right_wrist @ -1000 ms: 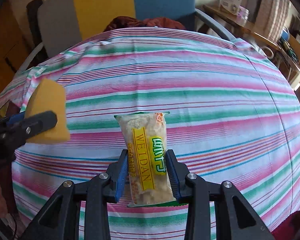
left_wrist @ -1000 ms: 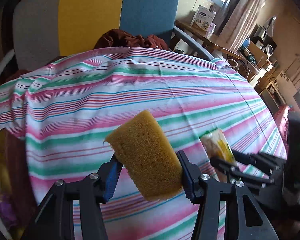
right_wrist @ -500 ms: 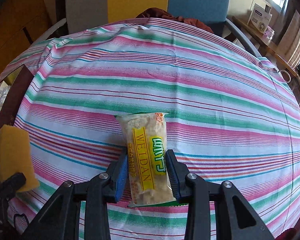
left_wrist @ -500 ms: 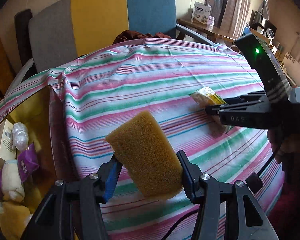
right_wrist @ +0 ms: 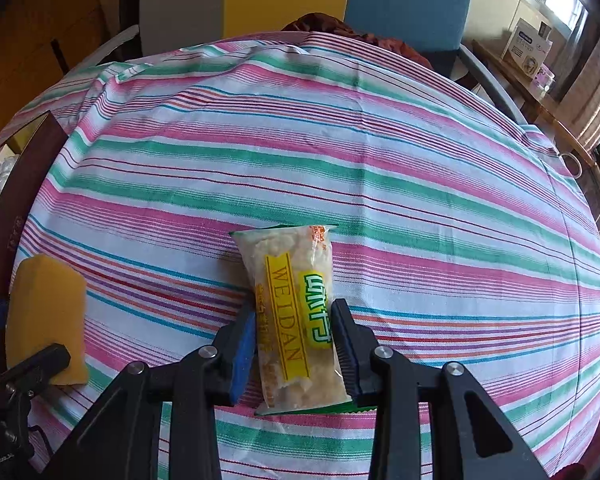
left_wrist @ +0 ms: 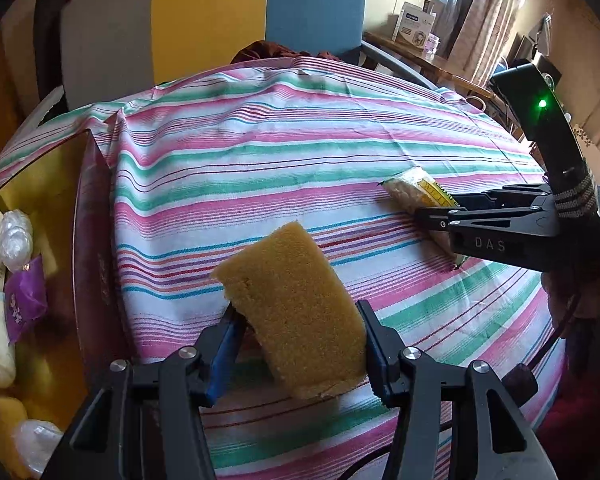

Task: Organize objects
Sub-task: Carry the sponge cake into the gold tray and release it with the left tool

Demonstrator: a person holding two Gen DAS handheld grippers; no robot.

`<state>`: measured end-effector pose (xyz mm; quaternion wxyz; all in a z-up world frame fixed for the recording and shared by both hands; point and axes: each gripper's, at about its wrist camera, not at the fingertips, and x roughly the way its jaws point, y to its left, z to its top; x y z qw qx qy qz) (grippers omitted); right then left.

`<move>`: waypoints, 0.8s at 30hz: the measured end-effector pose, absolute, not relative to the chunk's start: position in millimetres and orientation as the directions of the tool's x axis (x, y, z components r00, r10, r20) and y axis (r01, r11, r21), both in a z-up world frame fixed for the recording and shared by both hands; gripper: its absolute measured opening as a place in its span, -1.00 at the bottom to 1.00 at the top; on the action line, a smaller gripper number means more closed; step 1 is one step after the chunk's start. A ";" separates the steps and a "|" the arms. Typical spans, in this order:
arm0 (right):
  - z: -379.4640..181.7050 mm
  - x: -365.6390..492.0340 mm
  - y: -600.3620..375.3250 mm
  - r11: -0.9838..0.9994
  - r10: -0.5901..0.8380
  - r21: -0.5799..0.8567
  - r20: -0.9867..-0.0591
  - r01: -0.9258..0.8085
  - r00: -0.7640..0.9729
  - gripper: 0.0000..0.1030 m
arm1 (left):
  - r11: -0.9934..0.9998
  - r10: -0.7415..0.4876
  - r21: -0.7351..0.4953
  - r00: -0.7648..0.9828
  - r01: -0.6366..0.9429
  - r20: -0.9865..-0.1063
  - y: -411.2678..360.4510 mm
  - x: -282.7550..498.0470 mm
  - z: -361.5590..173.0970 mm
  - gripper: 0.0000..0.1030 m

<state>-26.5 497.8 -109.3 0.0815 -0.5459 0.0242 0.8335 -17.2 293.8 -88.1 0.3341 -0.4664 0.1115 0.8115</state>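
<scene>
My left gripper (left_wrist: 296, 332) is shut on a yellow sponge (left_wrist: 296, 312) and holds it above the striped tablecloth (left_wrist: 260, 160) near the table's left edge. The sponge also shows at the left of the right wrist view (right_wrist: 46, 312). My right gripper (right_wrist: 296, 344) is shut on a clear snack packet with a yellow "WEIDAN" label (right_wrist: 296, 312), held over the cloth. In the left wrist view the right gripper (left_wrist: 440, 216) and the snack packet (left_wrist: 416, 190) are at the right.
A yellow-lined box with a dark brown wall (left_wrist: 88, 240) stands at the table's left edge and holds several packets, one purple (left_wrist: 24, 296). A grey, yellow and blue chair back (left_wrist: 204, 20) stands behind the table. A side table with a white carton (left_wrist: 416, 26) is at the back right.
The left gripper with the sponge has pulled back and swung left, bringing the box at the left into view. The right gripper keeps hold of the snack packet and has drifted slightly.
</scene>
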 end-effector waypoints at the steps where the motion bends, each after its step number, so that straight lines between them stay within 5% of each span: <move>1: -109.7 -26.4 497.1 -0.986 0.109 -0.050 -0.914 -0.159 -0.391 -0.29 | -0.752 0.437 -0.126 -0.346 -0.647 -0.830 294.5 -16.3 -88.0 0.07; 24: -115.6 -26.2 493.6 -0.985 0.137 -0.084 -0.908 -0.149 -0.396 -0.25 | -0.743 0.503 0.014 -0.571 -0.669 -0.649 239.4 32.4 14.0 0.06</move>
